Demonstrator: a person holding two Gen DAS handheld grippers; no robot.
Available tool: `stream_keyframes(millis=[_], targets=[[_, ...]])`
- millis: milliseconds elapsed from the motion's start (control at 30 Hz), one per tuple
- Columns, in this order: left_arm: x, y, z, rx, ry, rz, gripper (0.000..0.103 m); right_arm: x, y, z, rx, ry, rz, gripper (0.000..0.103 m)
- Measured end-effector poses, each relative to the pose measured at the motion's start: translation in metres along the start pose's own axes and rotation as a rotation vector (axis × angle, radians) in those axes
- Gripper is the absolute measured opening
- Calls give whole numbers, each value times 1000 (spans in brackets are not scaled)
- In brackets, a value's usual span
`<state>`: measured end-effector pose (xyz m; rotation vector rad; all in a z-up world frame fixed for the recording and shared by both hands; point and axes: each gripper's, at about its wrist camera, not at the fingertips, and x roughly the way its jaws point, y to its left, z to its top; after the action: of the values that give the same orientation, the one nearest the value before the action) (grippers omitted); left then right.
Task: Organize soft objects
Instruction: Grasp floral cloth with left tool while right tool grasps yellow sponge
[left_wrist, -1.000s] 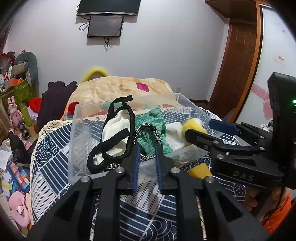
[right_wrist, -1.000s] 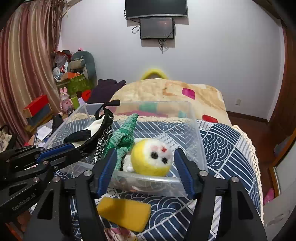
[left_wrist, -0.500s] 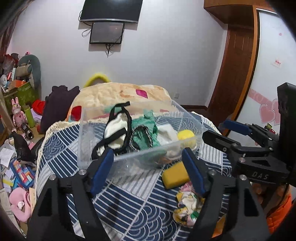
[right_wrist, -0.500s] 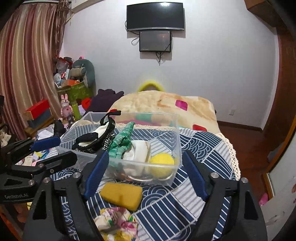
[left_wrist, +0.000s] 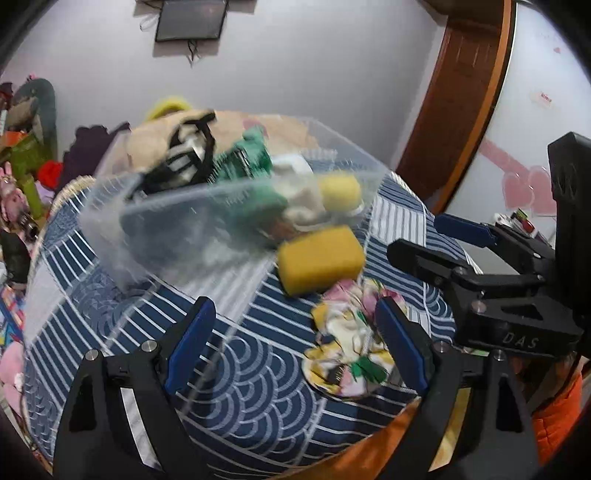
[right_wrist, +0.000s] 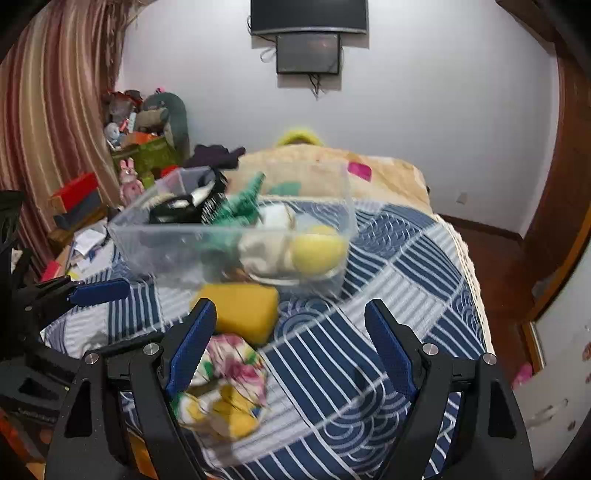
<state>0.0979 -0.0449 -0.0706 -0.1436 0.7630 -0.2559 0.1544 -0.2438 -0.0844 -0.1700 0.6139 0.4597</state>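
Observation:
A clear plastic bin (left_wrist: 207, 218) (right_wrist: 236, 243) on the blue patterned cloth holds a black-and-white cloth item (left_wrist: 184, 158), a green cloth (left_wrist: 251, 158) and a yellow plush (right_wrist: 317, 251). A yellow sponge (left_wrist: 321, 254) (right_wrist: 240, 310) lies just in front of the bin. A floral cloth (left_wrist: 351, 347) (right_wrist: 225, 384) lies nearer still. My left gripper (left_wrist: 295, 343) is open and empty, near the floral cloth. My right gripper (right_wrist: 291, 350) is open and empty, above the cloth to the right of the floral cloth. Both views are motion-blurred.
The round table (right_wrist: 424, 280) is covered by the blue wave-pattern cloth. A bed with a beige blanket (right_wrist: 384, 173) stands behind. Toys and boxes (right_wrist: 140, 147) are piled at the left. A wooden door (left_wrist: 461, 92) is at the right.
Both grippers have pulled back from the bin and lowered toward the near table edge. The left gripper opened, leaving the black-and-white item in the bin; the yellow plush lies in the bin.

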Motion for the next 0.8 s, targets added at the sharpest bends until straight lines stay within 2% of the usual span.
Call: stream_keyframes(millis=[100, 167, 233, 267, 333, 367, 433, 500, 633, 800], targets=[[9, -3, -6, -7, 27, -11, 89, 1, -7, -6, 23, 18, -2, 81], [15, -6, -10, 0, 43, -13, 85, 2, -11, -9, 37, 27, 4, 81], [20, -10, -14, 11, 60, -10, 73, 0, -11, -9, 43, 29, 1, 81], [22, -12, -17, 23, 60, 1, 71, 0, -12, -10, 44, 31, -1, 81], [20, -13, -20, 38, 45, 12, 56, 0, -11, -10, 47, 34, 2, 81], [18, -12, -21, 33, 45, -8, 51, 1, -11, -9, 48, 35, 5, 81], [14, -7, -21, 18, 43, -30, 30, 1, -8, -9, 45, 36, 11, 81], [11, -1, -22, 10, 44, -31, 20, 2, -6, -8, 36, 37, 15, 81], [3, 12, -26, -11, 33, -23, 12, 5, 0, -7, 25, 44, 27, 81], [-12, 30, -25, -35, -2, 17, 9, 11, 9, -5, 13, 54, 50, 81]])
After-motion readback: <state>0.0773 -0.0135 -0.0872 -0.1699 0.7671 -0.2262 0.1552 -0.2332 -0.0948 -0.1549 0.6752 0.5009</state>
